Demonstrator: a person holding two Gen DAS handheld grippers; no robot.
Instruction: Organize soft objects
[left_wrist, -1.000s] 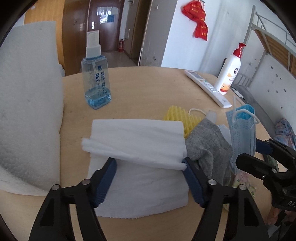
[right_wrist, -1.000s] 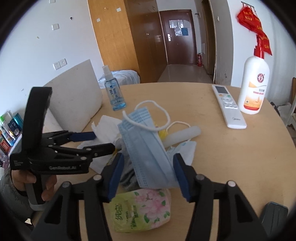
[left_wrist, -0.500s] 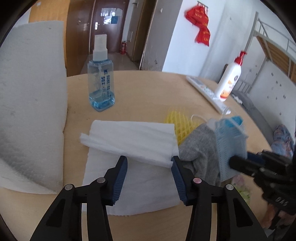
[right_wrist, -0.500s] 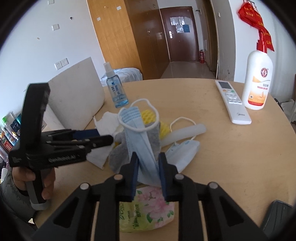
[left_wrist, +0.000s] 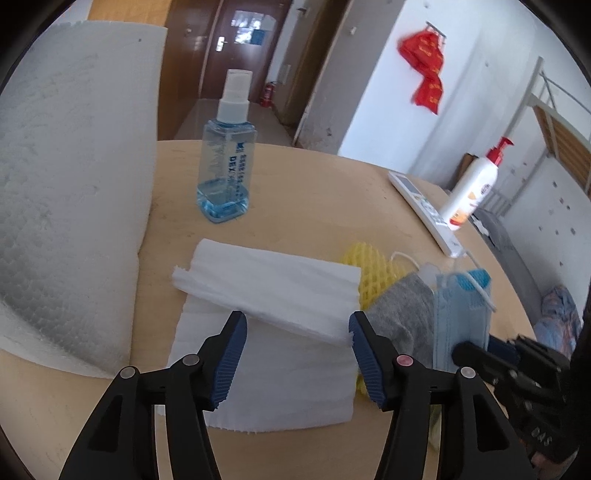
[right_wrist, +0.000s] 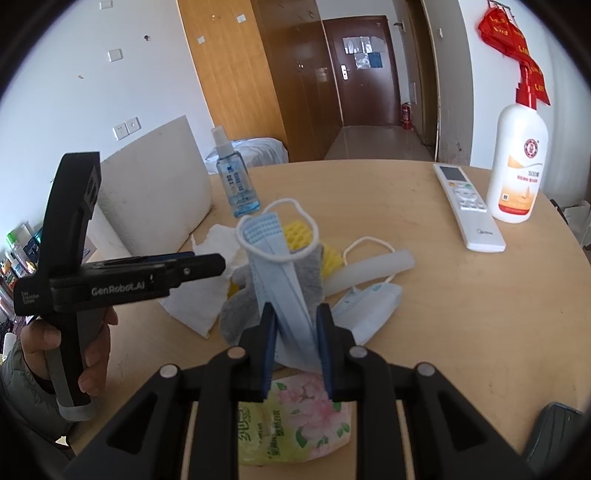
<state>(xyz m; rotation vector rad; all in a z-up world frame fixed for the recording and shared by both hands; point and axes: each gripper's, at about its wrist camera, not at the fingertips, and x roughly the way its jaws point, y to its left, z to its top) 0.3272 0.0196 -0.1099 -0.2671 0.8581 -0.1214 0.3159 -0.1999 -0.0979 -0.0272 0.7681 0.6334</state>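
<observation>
A folded white paper towel (left_wrist: 273, 288) lies on the round wooden table (left_wrist: 325, 192). My left gripper (left_wrist: 297, 350) straddles its near fold; the jaws are opening and the pads do not press it. My right gripper (right_wrist: 295, 328) is shut on a blue face mask (right_wrist: 284, 266) and holds it upright, ear loop on top. In the left wrist view the mask (left_wrist: 461, 314) stands at the right. A grey sock (right_wrist: 236, 314) and a yellow foam net (right_wrist: 299, 232) lie under the mask. A white mask (right_wrist: 369, 306) lies to its right.
A big paper towel roll (left_wrist: 66, 206) lies along the left. A blue spray bottle (left_wrist: 227, 177) stands behind the towel. A remote (right_wrist: 467, 206) and a lotion bottle (right_wrist: 517, 158) are at the far right. A flowered tissue packet (right_wrist: 295, 424) lies under my right gripper, with a translucent tube (right_wrist: 369, 267) beyond it.
My right gripper has shut on the blue mask and stood it upright. My left gripper narrowed around the towel fold, then widened again and rolled a little.
</observation>
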